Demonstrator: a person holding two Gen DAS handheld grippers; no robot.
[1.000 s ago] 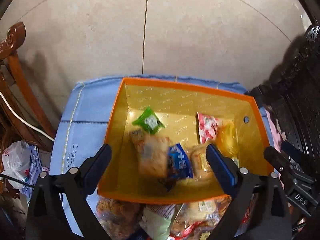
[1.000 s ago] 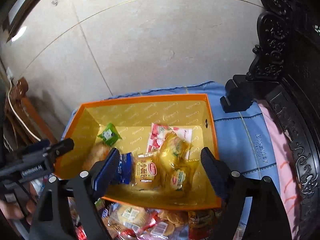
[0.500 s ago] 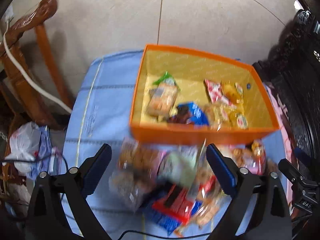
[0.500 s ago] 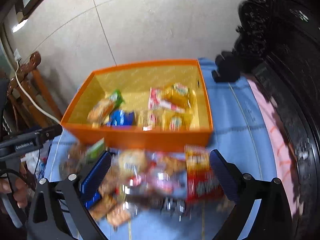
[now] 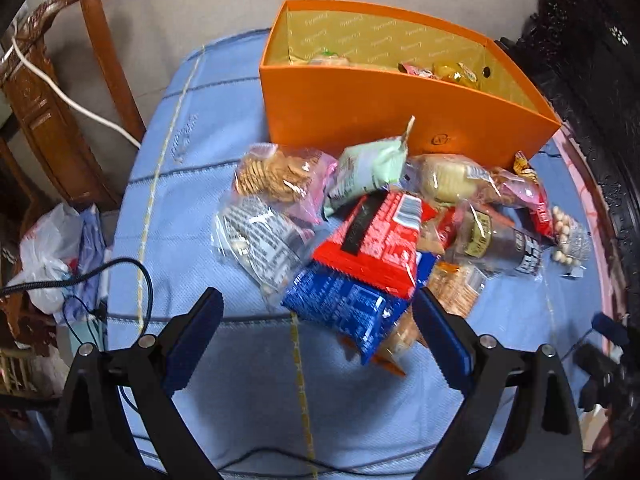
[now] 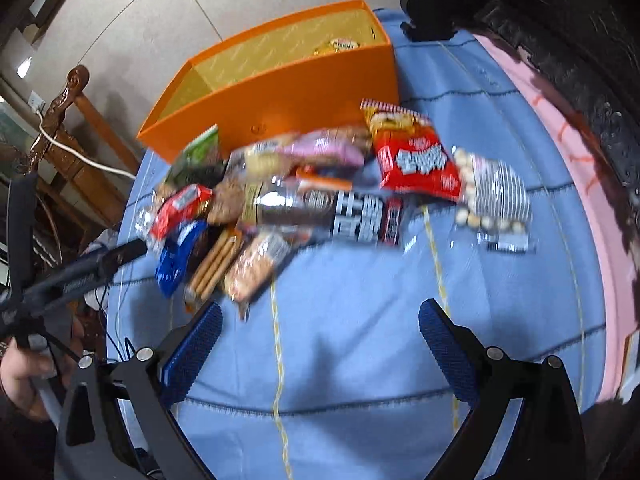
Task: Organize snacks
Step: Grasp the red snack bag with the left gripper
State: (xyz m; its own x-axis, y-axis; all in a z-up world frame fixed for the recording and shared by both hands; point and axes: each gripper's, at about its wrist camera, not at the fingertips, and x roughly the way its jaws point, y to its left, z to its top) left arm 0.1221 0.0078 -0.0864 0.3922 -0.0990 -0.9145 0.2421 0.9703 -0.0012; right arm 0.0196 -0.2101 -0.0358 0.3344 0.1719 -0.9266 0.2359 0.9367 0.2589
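Note:
An orange box (image 5: 360, 92) with a yellow inside stands at the far side of a blue cloth (image 5: 192, 208) and holds several snack packs. In front of it lies a heap of loose snacks: a red pack (image 5: 376, 240), a blue pack (image 5: 344, 304), a pale green pack (image 5: 368, 168), a cracker bag (image 5: 276, 172). My left gripper (image 5: 318, 334) is open and empty, low over the cloth, just short of the blue pack. My right gripper (image 6: 320, 344) is open and empty over bare cloth; a red chip bag (image 6: 416, 156) and a striped bag (image 6: 496, 200) lie ahead of it.
A wooden chair (image 5: 60, 92) with a white cable stands left. Dark carved furniture (image 5: 600, 80) runs along the right, with a pink cloth edge (image 6: 580, 184). Plastic bags (image 5: 52, 256) and black cables lie at the left. The left gripper's handle (image 6: 80, 272) shows in the right view.
Both grippers have pulled back and down from above the box to low over the cloth in front of the snack heap. Both stay open and empty.

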